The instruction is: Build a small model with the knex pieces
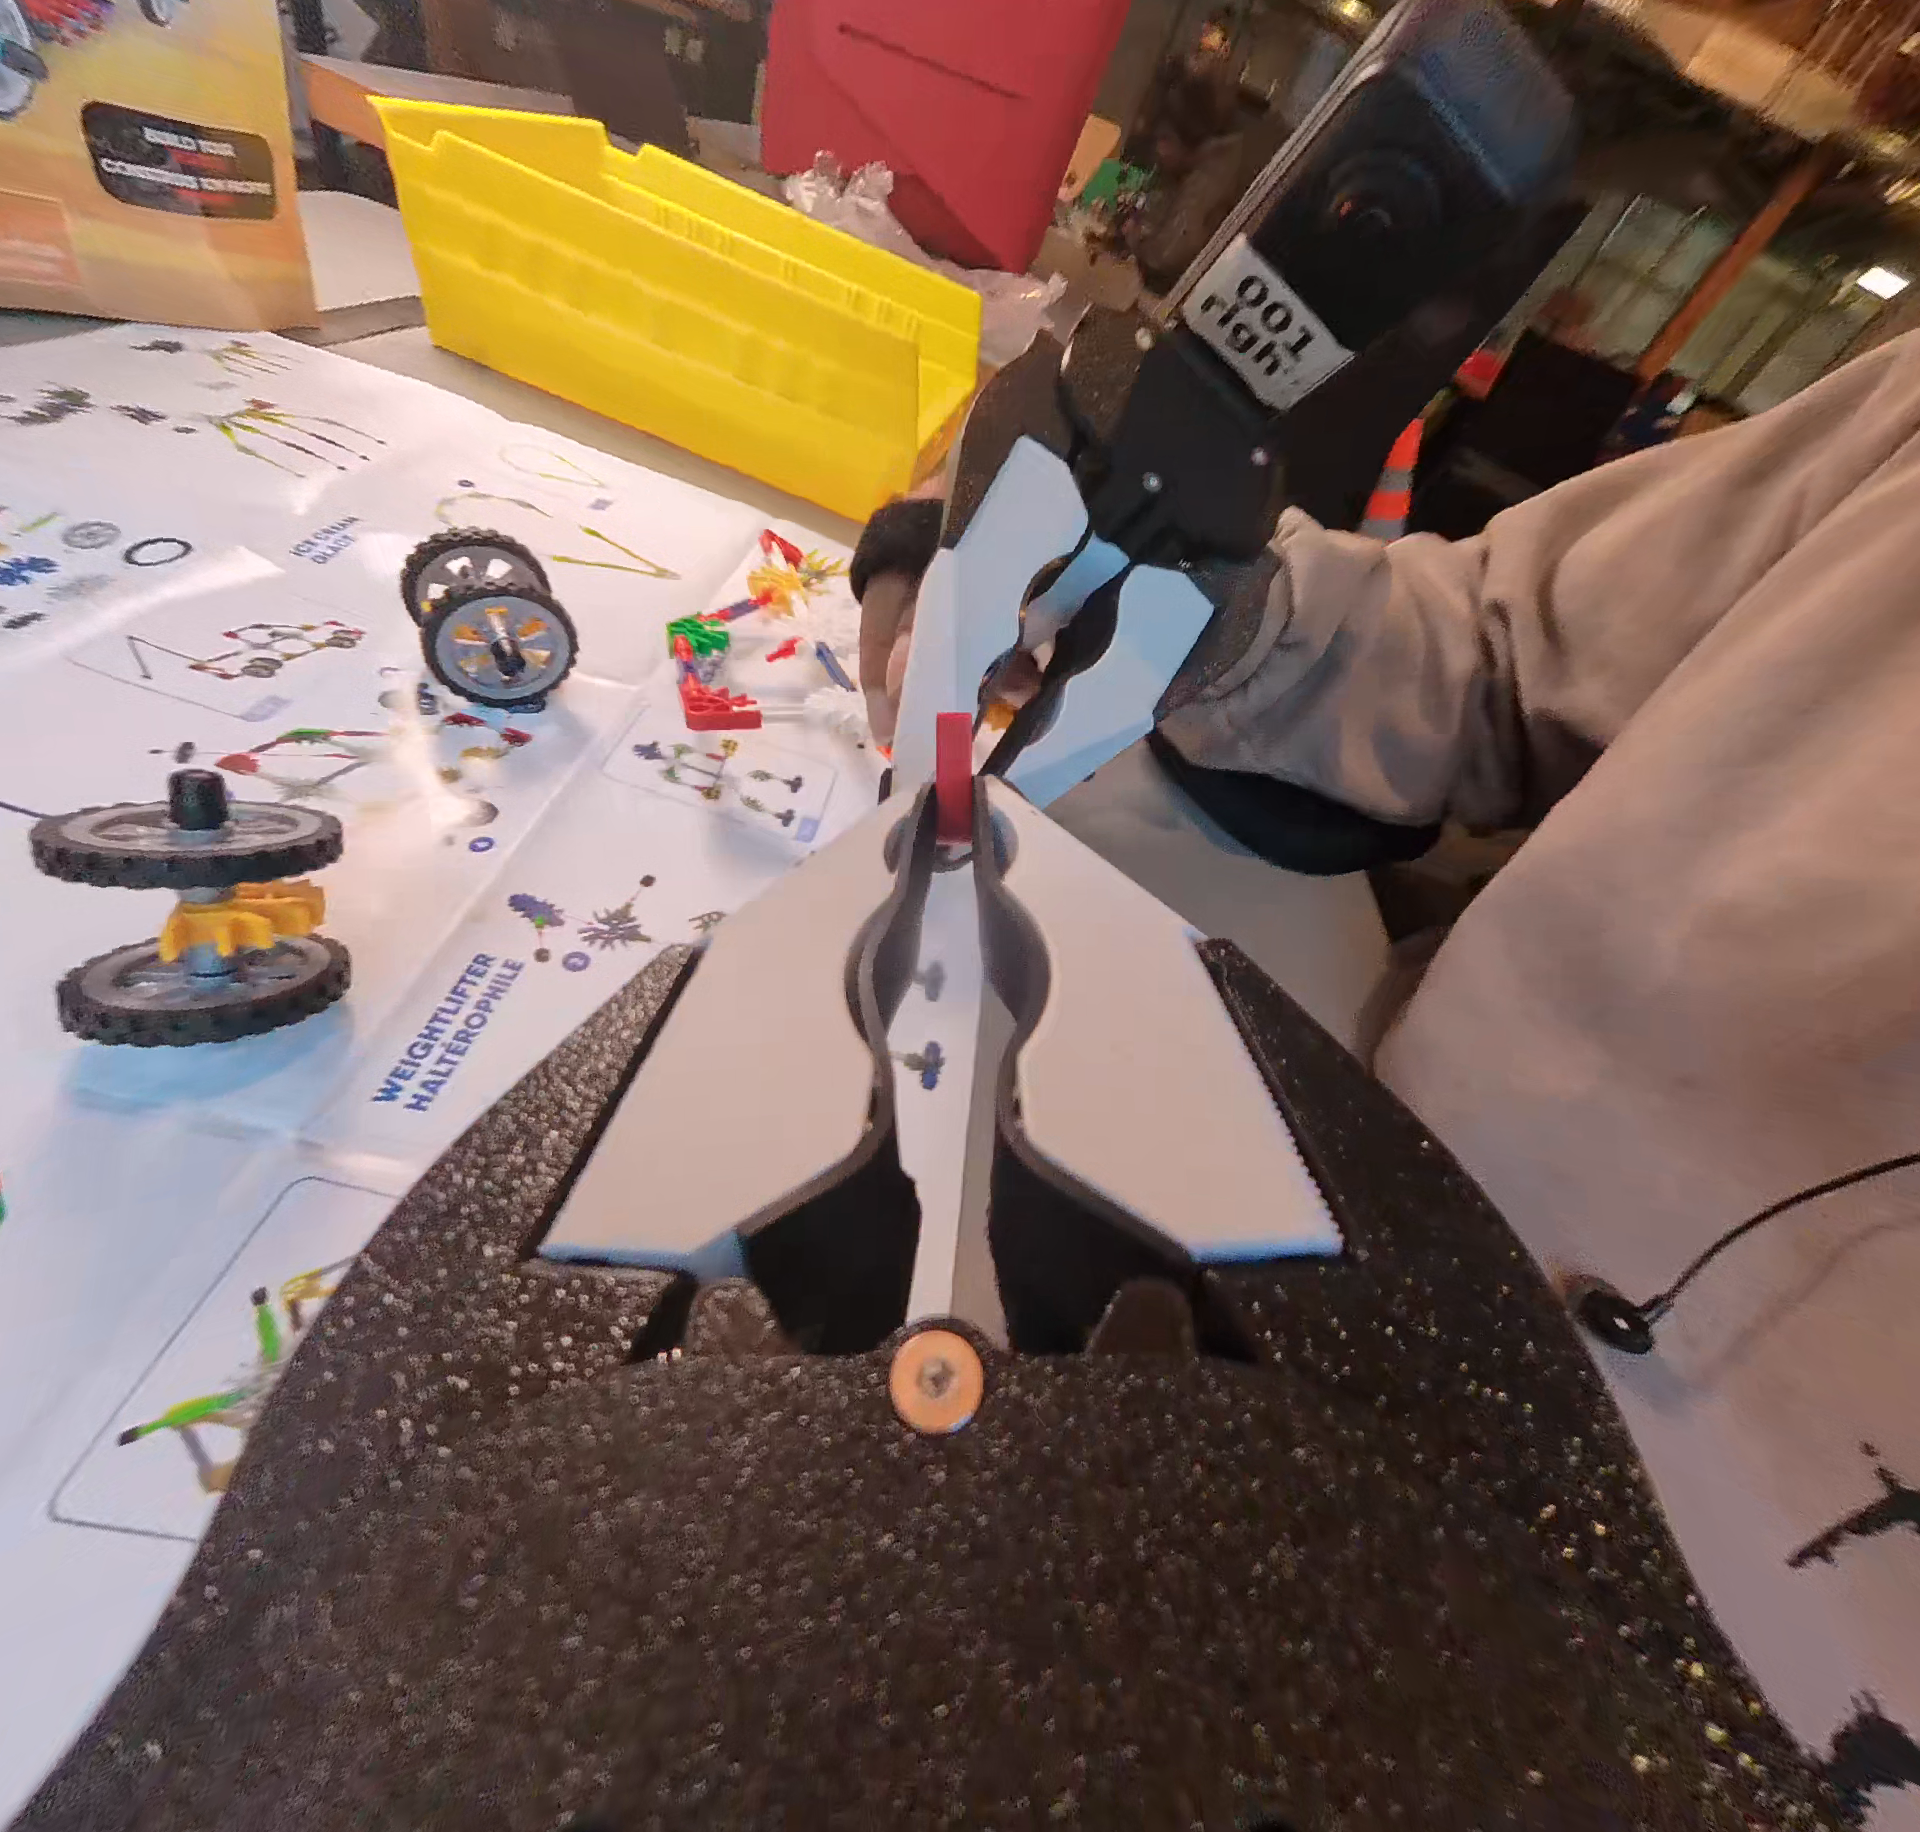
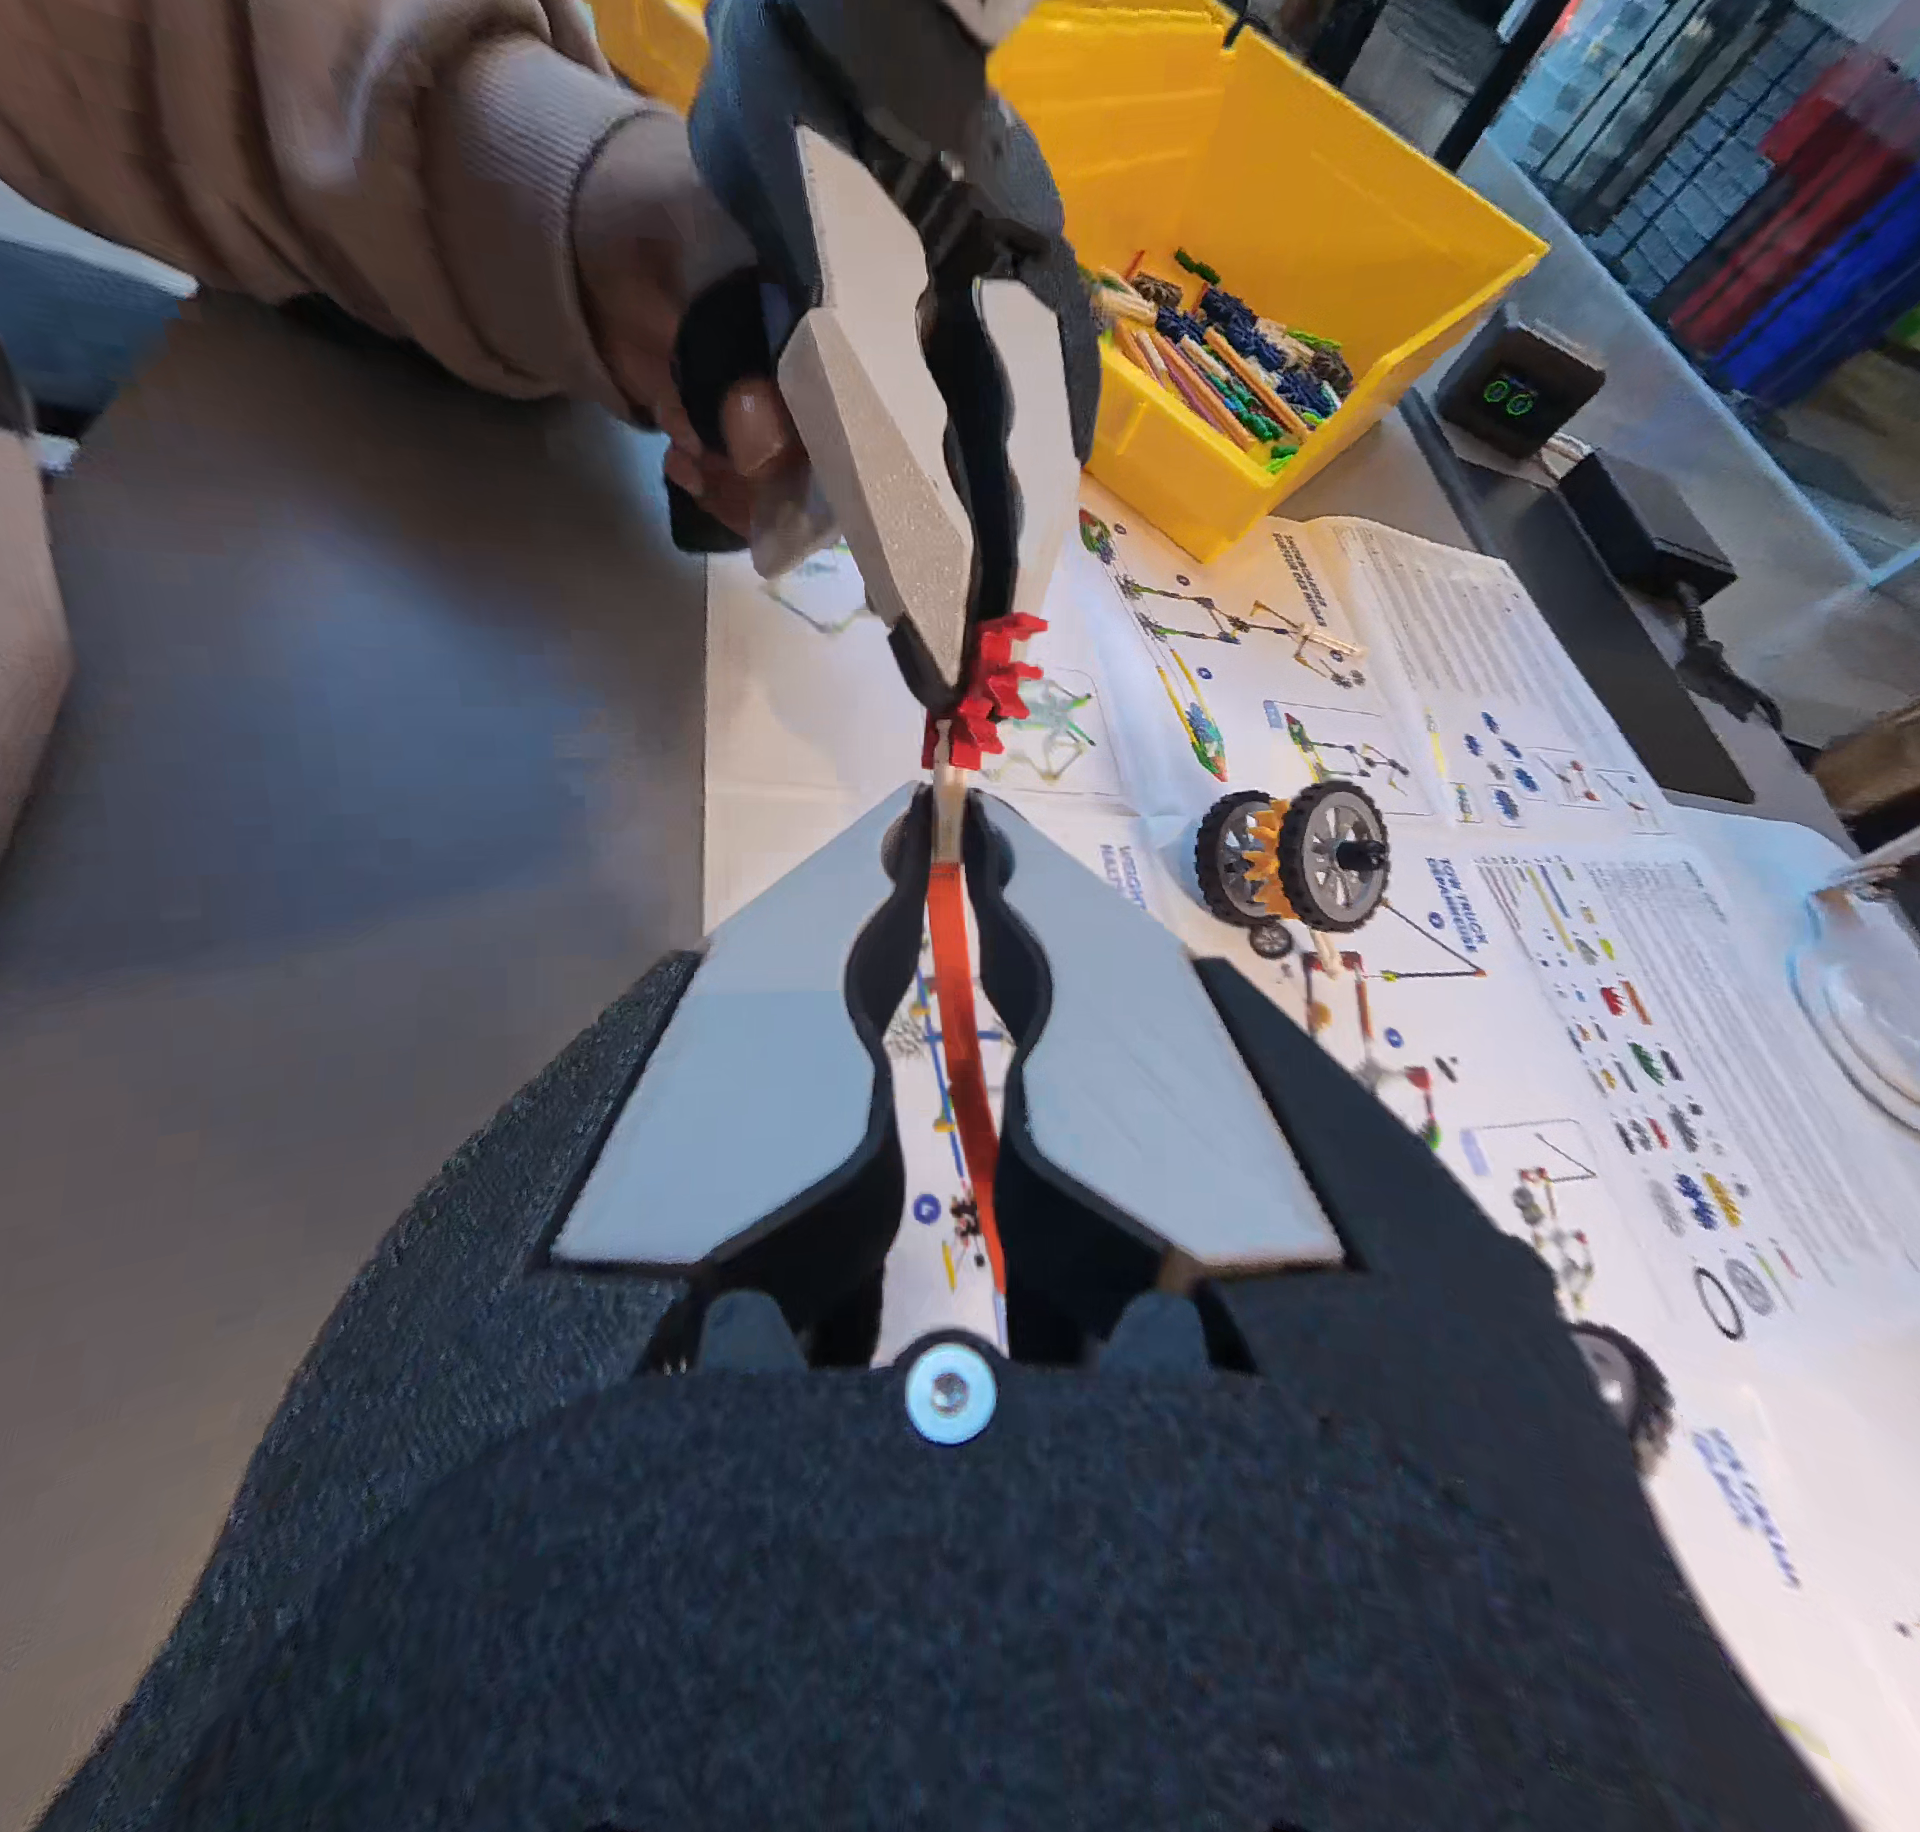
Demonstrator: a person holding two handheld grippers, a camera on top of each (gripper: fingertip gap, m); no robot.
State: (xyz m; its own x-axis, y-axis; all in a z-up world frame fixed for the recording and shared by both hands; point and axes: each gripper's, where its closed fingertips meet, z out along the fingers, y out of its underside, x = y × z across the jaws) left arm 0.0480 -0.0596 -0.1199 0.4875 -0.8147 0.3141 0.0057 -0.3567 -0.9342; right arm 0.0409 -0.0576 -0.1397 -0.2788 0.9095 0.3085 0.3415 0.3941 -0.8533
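two tools meet tip to tip above the worktop, each clamped on a small building-toy part.

the left tool [image 1: 951, 811] is shut on a red connector [image 1: 953, 772] at frame centre; the right tool [image 2: 948, 806] pinches an orange rod [image 2: 961, 1013] whose pale end touches that connector's teeth, apparently lined up to join. wheel assemblies [image 1: 197, 935] lie on the instruction sheet [image 1: 540, 806] at left; a yellow bin [image 2: 1247, 224] sits upper right.

Two wheel pairs [image 1: 187, 935] [image 1: 488, 616], one yellow bin [image 1: 675, 296].

Red connector [image 2: 982, 691]; orange rod [image 2: 961, 1003]; yellow bin [image 2: 1299, 182]; black-tyred grey wheels [image 2: 1294, 868].
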